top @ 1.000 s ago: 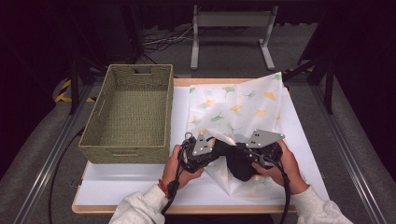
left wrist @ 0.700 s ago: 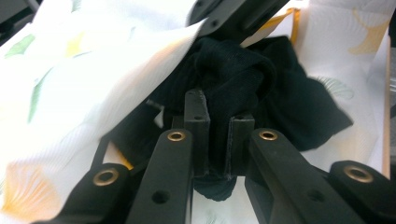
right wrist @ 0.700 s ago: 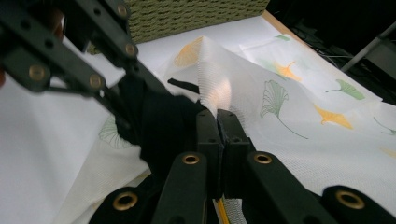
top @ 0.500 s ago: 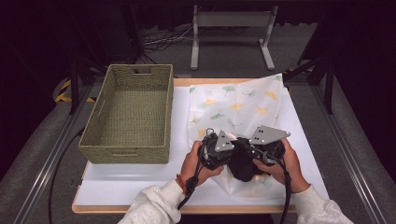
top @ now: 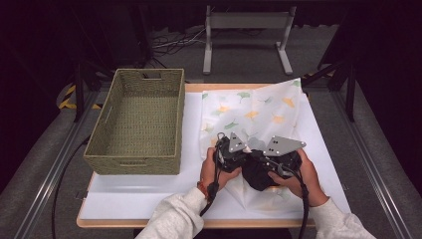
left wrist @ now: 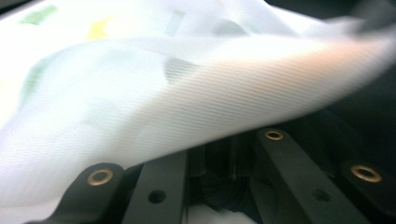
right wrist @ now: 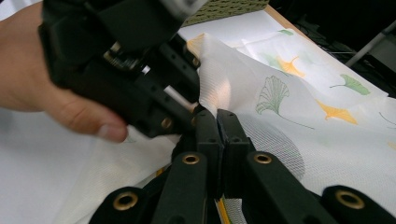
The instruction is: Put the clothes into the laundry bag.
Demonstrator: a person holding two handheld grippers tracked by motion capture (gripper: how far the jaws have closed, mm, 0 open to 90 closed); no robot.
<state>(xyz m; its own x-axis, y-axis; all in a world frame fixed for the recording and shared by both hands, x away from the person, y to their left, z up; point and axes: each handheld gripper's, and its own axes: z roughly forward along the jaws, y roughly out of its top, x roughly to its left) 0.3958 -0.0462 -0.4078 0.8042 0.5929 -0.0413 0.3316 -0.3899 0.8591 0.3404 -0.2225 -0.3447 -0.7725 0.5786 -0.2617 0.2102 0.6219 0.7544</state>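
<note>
Centrally on the near half of a white-topped desk [top: 149,196], a person's two hands hold a black tool each, side by side and almost touching. Both tools sit on a thin white cloth [top: 259,112] printed with green and yellow ginkgo leaves. That cloth lies on the right half of the desk, running from the far edge down to the near edge, with its near part gathered up under the tools.

Seen from above, the left tool [top: 230,153] is just left of the right tool [top: 271,164], each topped by a grey three-cornered plate. In the right gripper view, the right tool [right wrist: 217,116] has its jaws pressed together on a raised fold of the cloth, pinching it. The left hand [right wrist: 42,88] and its tool show close by in that view, right against the same fold.

In the left gripper view, the cloth [left wrist: 154,93] drapes over the jaws of the left tool [left wrist: 219,154]. Its jaws have just been opening a little and stand at a narrow gap; whether they still pinch the cloth cannot be told.

To the left, a woven green basket [top: 102,149] stands on the desk, well apart from the tools.
</note>
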